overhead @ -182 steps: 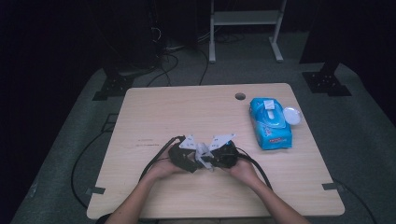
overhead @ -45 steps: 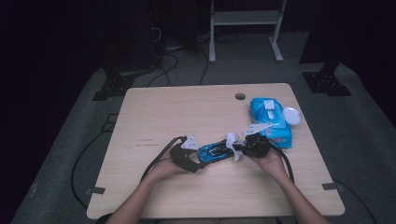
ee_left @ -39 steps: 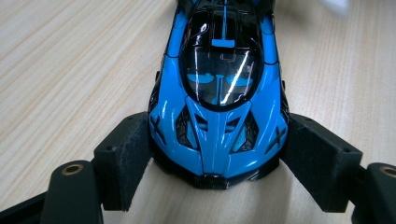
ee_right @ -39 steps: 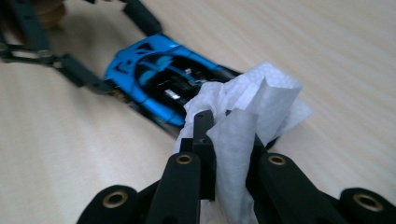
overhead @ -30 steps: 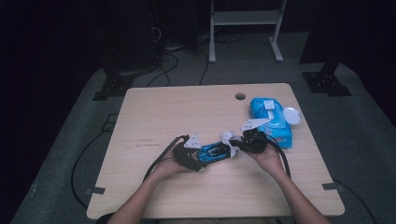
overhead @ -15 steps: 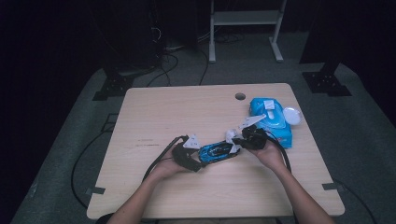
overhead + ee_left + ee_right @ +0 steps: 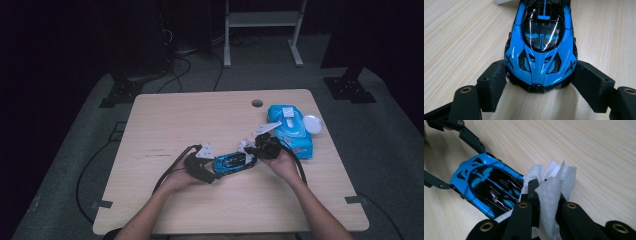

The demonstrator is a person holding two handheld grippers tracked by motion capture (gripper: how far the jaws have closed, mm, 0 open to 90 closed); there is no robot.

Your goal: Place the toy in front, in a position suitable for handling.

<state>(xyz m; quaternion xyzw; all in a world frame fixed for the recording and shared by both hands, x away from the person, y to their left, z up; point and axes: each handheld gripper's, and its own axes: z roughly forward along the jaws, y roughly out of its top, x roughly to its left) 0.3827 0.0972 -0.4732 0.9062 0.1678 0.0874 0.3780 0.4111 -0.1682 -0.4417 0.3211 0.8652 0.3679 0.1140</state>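
Blue toy car (image 7: 234,162) lies on the wooden table (image 7: 165,120), its long axis running between my two grippers. My left gripper (image 7: 539,86) clamps the car's nose across its width, pads pressing both flanks. My right gripper (image 7: 546,195), jaws shut on a white wipe (image 7: 554,187), sits at the car's tail, the nearer end for wiping.

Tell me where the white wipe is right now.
In the high view the white wipe sits right of centre on the table, pinched in the right tongs against the blue toy car, near the wipes pack.
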